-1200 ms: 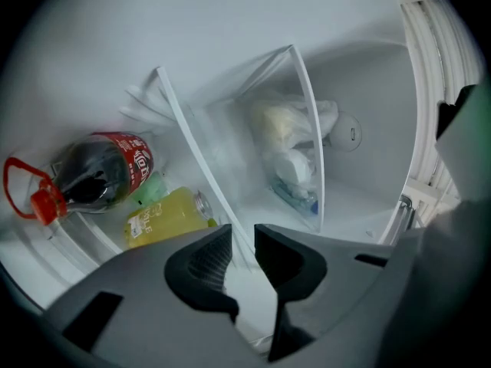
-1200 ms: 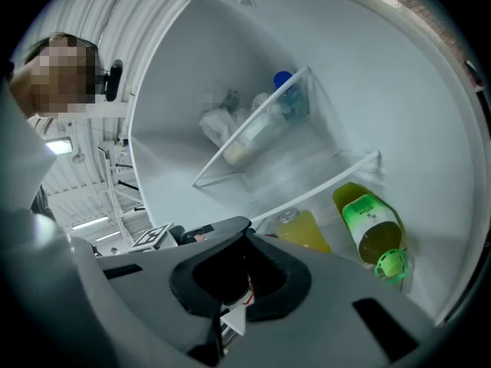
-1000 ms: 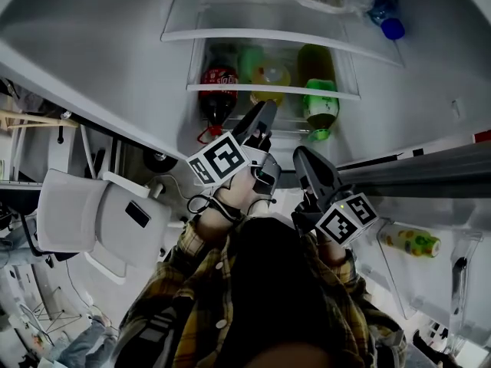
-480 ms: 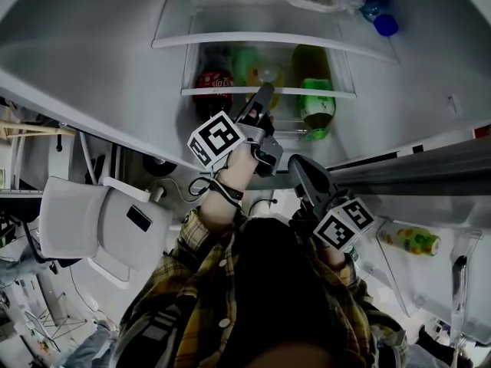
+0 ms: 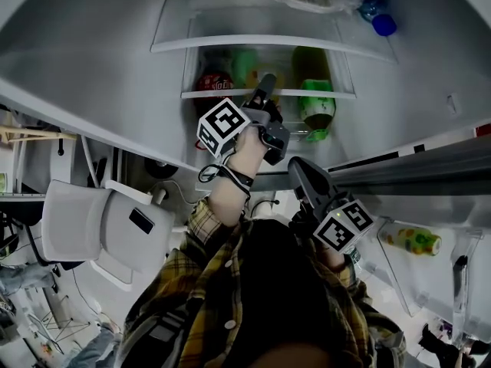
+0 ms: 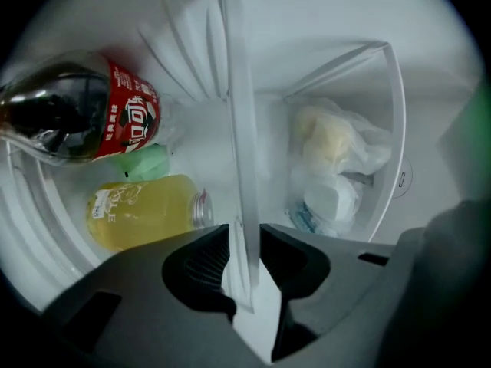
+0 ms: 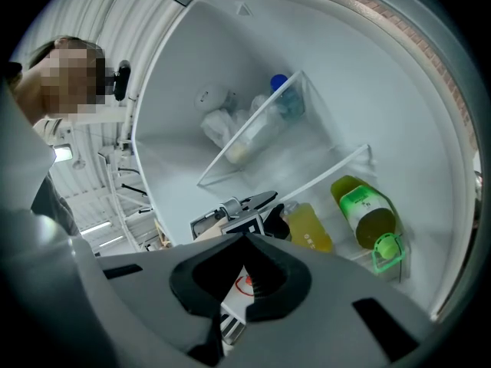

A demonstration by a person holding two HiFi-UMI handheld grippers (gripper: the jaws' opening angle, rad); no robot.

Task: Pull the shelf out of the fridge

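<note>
The fridge stands open, and its lower glass shelf [image 5: 318,93] carries bottles. My left gripper [image 5: 266,84] reaches up to that shelf's front edge. In the left gripper view the shelf's white edge [image 6: 234,129] runs straight between the jaws of my left gripper [image 6: 244,234] and fills the gap; the jaws are closing on it. My right gripper [image 5: 296,164] hangs lower, outside the fridge and below the shelf, jaws shut and empty. The right gripper view looks past its own closed tips [image 7: 249,238] at my left gripper [image 7: 253,204] on the shelf [image 7: 330,171].
On the shelf lie a cola bottle [image 6: 84,113], a yellow bottle [image 6: 146,209] and a green bottle [image 5: 317,104]. The upper shelf [image 5: 268,43] holds plastic bags [image 6: 337,156]. A door bin at right holds a small bottle [image 5: 410,241]. A white chair [image 5: 100,225] stands at lower left.
My left gripper has risen and gone forward from below the shelf to its front edge. The right gripper has hardly moved.
</note>
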